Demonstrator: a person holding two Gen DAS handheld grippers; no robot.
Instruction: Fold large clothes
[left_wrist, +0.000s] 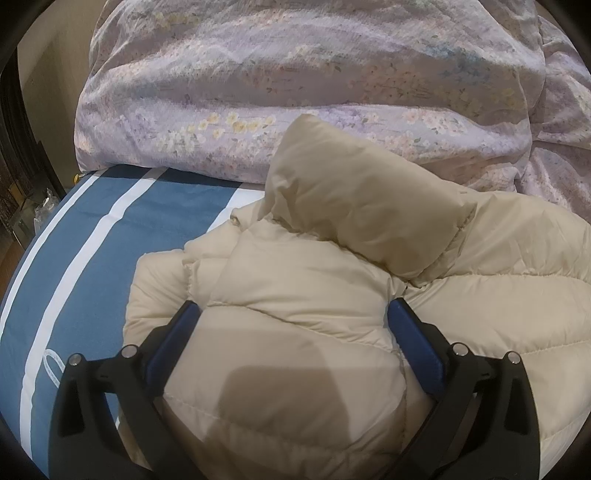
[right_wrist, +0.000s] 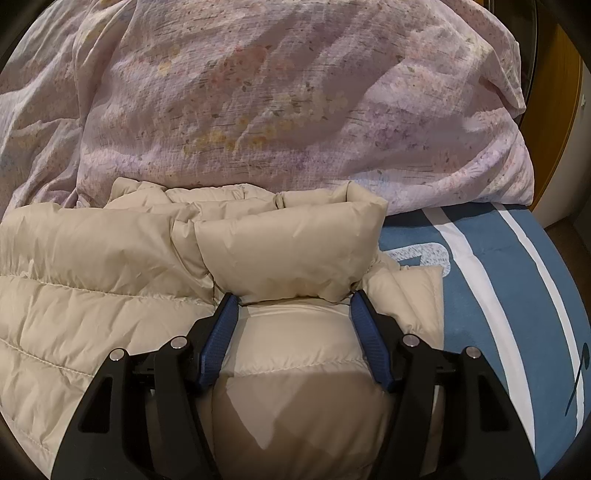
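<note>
**Both grippers sit over the jacket's two sides, its length running across between them**

Nearest the left camera, the left gripper (left_wrist: 293, 314) has its jaws spread wide, one blue pad on each side of a puffy bulge of the cream jacket (left_wrist: 295, 350). The pads look to be pressing into or resting on the padding; nothing is pinched between them. In the right view the right gripper (right_wrist: 293, 304) is the same: jaws wide apart, straddling a rounded bulge of the jacket (right_wrist: 92, 295), tips just under a rolled, puffy section that is probably the collar or a folded sleeve.

The jacket lies on the bed (left_wrist: 92, 240), on the blue blanket with white stripes. Seen from the left gripper, bare blanket shows to the left and the jacket stretches away to the right; seen from the right gripper, the blanket (right_wrist: 498, 277) shows to the right and the jacket stretches away to the left. So each gripper is judged to be at its own end, and the jacket's long axis runs side to side between them. Neither is clearly nearer the middle.

Further out in the left view, a thick folded flap (left_wrist: 369, 192) rises from the jacket toward the far side. Beyond it, along the far edge of the bed, lies a bunched pink flowered quilt (left_wrist: 295, 74), touching the jacket's far edge in the right view (right_wrist: 295, 110)
</note>
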